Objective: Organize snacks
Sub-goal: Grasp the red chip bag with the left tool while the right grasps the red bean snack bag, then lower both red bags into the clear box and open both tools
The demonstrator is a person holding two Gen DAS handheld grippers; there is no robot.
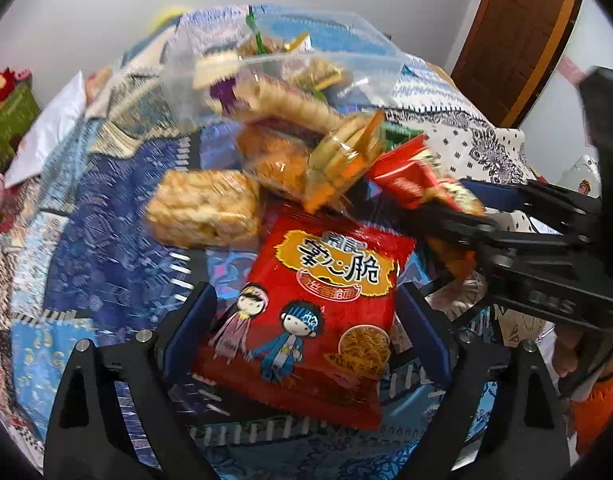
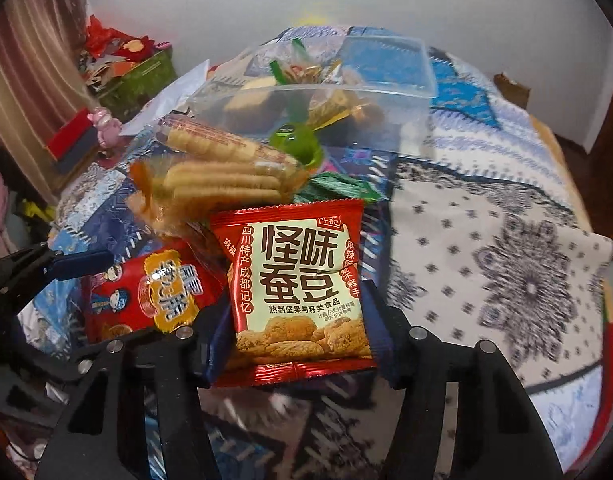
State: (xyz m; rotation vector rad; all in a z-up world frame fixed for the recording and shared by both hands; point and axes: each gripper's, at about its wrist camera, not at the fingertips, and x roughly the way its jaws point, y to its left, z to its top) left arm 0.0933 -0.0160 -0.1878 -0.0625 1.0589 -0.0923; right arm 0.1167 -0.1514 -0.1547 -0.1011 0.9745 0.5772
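A red noodle-snack packet (image 1: 322,312) with two cartoon figures lies on the blue patchwork cloth (image 1: 106,264). It sits between the spread fingers of my left gripper (image 1: 306,320), which is open. My right gripper (image 2: 296,328) is shut on a red-and-cream broad-bean packet (image 2: 298,288), pads against its two sides. In the left wrist view that packet (image 1: 410,176) shows between the right gripper's fingers (image 1: 486,196). Behind lie clear-wrapped biscuit packs (image 2: 222,182) and a rice-cake block (image 1: 204,208). A clear plastic box (image 2: 386,88) further back holds several wrapped snacks.
Green packets (image 2: 338,190) and a green clip (image 2: 294,140) lie between the biscuits and the box. White flower-patterned cloth (image 2: 506,272) covers the right side. A green box with red items (image 2: 142,76) stands at the far left. A brown door (image 1: 518,32) is at the back right.
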